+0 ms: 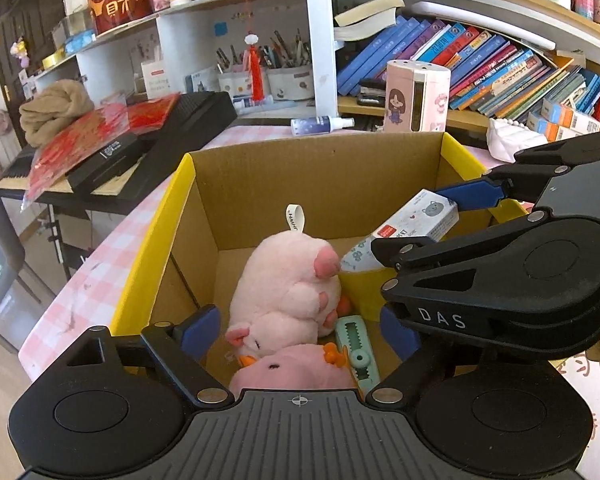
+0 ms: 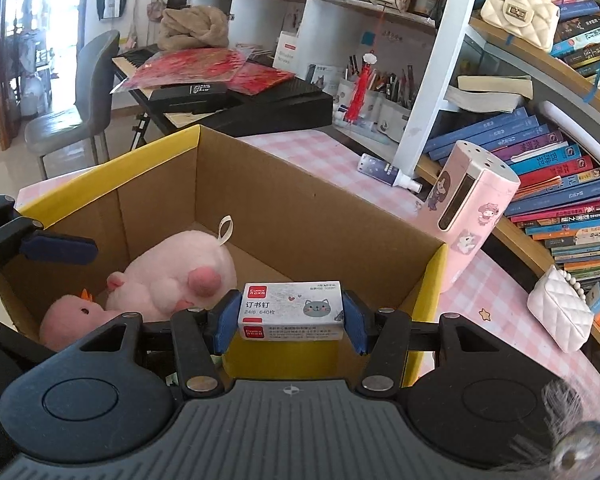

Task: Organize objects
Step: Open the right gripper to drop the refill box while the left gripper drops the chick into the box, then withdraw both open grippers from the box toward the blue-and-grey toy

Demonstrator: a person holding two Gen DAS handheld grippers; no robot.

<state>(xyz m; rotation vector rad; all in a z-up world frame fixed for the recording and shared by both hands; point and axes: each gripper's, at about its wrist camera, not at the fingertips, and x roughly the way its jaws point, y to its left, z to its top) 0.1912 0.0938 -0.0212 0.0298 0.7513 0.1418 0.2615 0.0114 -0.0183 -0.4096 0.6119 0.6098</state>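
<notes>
An open cardboard box (image 1: 236, 200) with a yellow rim stands on the pink checked table. Inside lie a pink plush pig (image 1: 288, 292), a second pink plush with orange bits (image 1: 292, 372) and a green utility knife (image 1: 358, 356). My right gripper (image 2: 290, 316) is shut on a small white staple box (image 2: 292, 306), holding it over the cardboard box's near right side; the staple box also shows in the left wrist view (image 1: 418, 218). My left gripper (image 1: 300, 330) is open and empty, just above the plush toys.
A pink sanitizer case (image 2: 468, 212) and a spray bottle (image 2: 388, 170) stand beyond the box. A white quilted purse (image 2: 560, 312) lies at right. Bookshelves (image 2: 560, 168) line the right side, a keyboard with red papers (image 2: 204, 76) the left.
</notes>
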